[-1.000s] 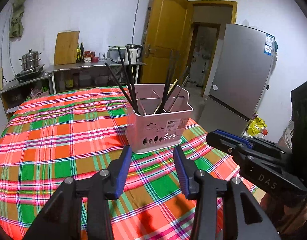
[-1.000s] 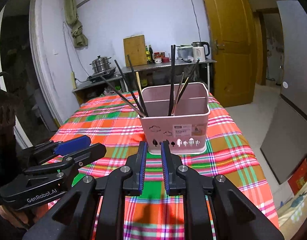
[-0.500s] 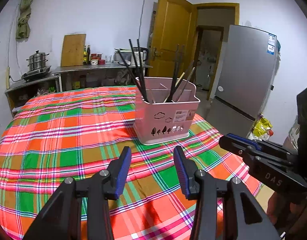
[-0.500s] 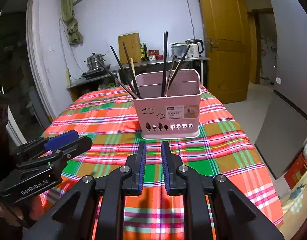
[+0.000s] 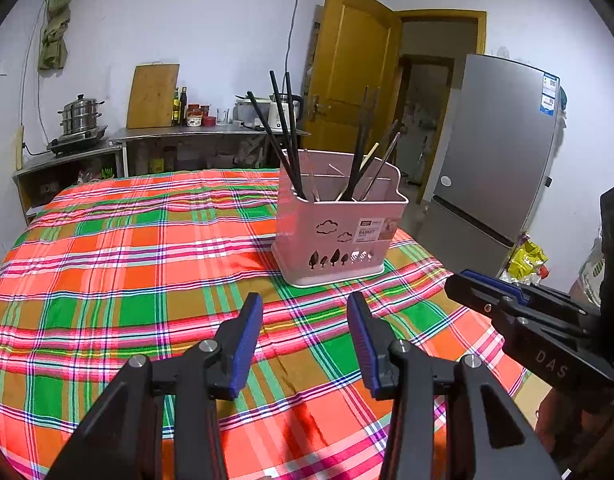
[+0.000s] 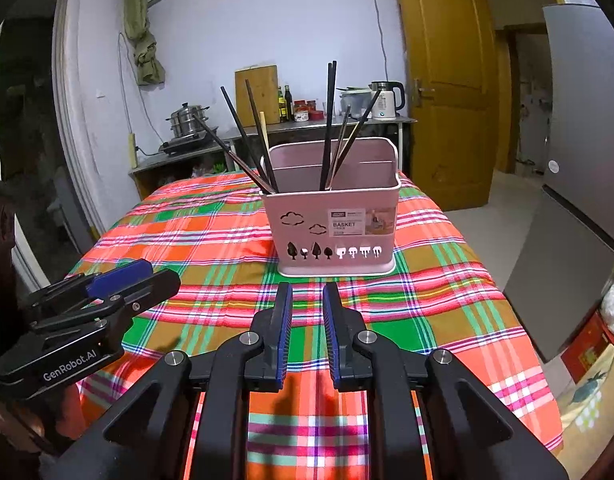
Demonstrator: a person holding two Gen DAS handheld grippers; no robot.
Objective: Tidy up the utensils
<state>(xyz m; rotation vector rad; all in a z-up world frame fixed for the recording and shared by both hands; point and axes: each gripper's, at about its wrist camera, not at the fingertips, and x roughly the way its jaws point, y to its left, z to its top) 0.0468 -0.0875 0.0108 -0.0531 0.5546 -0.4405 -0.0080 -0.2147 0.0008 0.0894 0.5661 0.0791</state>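
Observation:
A pink utensil basket [image 5: 339,236] [image 6: 335,224] stands upright on the plaid tablecloth [image 5: 127,272]. Several black chopsticks [image 5: 283,132] [image 6: 329,120] and a few pale ones lean out of its compartments. My left gripper [image 5: 305,312] hovers over the cloth just short of the basket, open with nothing between its blue pads. My right gripper [image 6: 307,296] points at the basket's front; its pads stand a narrow gap apart and hold nothing. Each gripper shows in the other's view: the right gripper [image 5: 487,292] at the right, the left gripper [image 6: 119,276] at the left.
The table's right edge [image 6: 507,292] drops toward a grey fridge [image 5: 499,152]. A yellow door [image 5: 355,80] stands open behind. A steel counter [image 5: 187,132] at the back wall carries a steamer pot [image 5: 81,114], cutting board [image 5: 153,96], bottles and a kettle [image 6: 387,100].
Both grippers have sunk slightly toward the cloth, and the basket sits a little differently in each view. The gaps between the jaws look the same.

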